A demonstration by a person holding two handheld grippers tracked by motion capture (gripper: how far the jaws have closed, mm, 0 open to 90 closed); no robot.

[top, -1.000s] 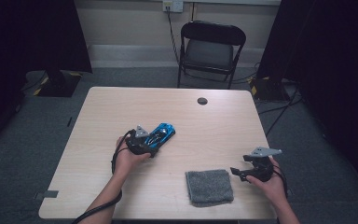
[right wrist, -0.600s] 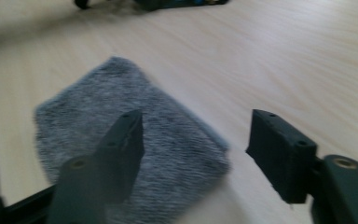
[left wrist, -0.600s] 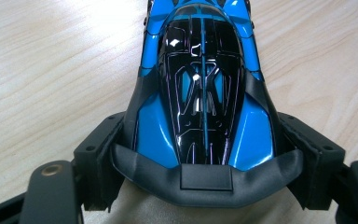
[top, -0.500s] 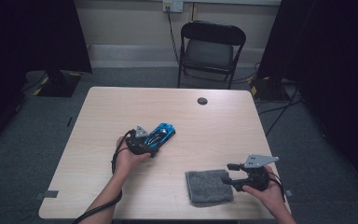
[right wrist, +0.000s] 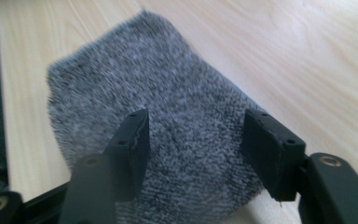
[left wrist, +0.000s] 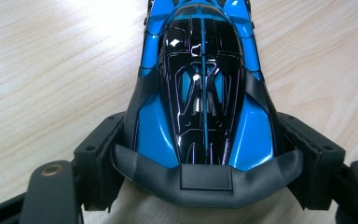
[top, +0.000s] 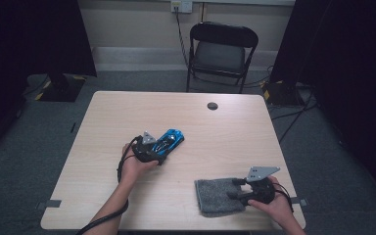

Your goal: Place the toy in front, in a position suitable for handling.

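Note:
A shiny blue and black toy car (top: 171, 139) lies on the light wooden table (top: 127, 112), left of centre. My left gripper (top: 157, 148) is shut on its rear end; in the left gripper view both pads (left wrist: 98, 158) press the sides of the toy car (left wrist: 204, 84). A grey fuzzy cloth (top: 214, 197) lies flat near the front right edge. My right gripper (top: 233, 189) reaches over its right part. In the right gripper view its jaws (right wrist: 193, 140) stand apart above the cloth (right wrist: 144, 79); they have just been closing, and the cloth is not pinched.
A small black disc (top: 212, 105) sits near the table's far edge. A black folding chair (top: 220, 51) stands behind the table, with cables (top: 293, 112) on the floor to the right. The right hand is close to the table's front right corner.
My right gripper has moved left from beside the cloth to over its right part, and its jaws have narrowed. The left gripper and the car have kept still.

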